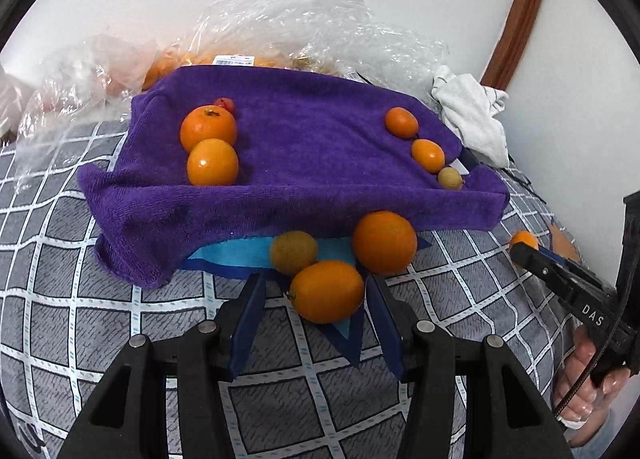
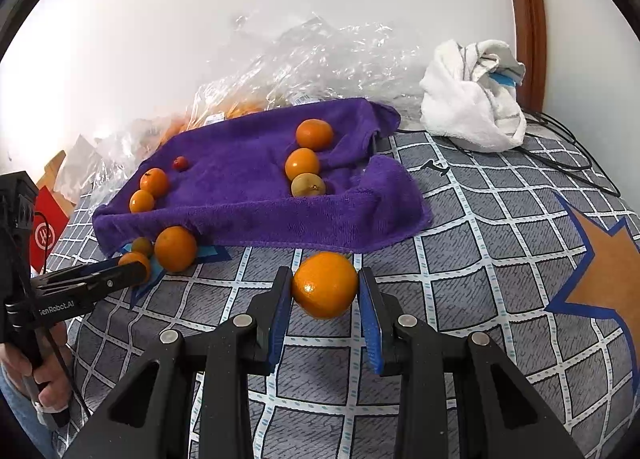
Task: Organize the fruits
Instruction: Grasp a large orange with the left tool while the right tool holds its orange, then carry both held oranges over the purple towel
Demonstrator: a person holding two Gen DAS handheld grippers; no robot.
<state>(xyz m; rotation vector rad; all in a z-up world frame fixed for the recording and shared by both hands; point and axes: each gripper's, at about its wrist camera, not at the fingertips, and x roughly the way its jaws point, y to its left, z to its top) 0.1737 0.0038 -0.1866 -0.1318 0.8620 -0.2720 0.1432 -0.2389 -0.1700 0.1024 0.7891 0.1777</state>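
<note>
A purple towel (image 1: 312, 147) lies on the checked bedspread (image 1: 100, 319). On it sit two oranges (image 1: 208, 129) and a tiny red fruit (image 1: 224, 103) at the left, and two small oranges (image 1: 401, 122) and a tan fruit (image 1: 450, 178) at the right. Before its front edge lie a tan fruit (image 1: 294, 252), a round orange (image 1: 384, 242) and an oval orange (image 1: 326, 291). My left gripper (image 1: 316, 281) is open around the oval orange, with a gap at the left pad. My right gripper (image 2: 324, 279) is shut on another orange (image 2: 324, 285) near the towel's front edge.
Crumpled clear plastic bags (image 1: 280, 19) holding more oranges lie behind the towel against the wall. A white cloth (image 2: 472, 99) and black cables (image 2: 560, 155) sit at the back right. A red box (image 2: 48, 227) stands at the left. A hand (image 1: 588, 379) holds the right gripper.
</note>
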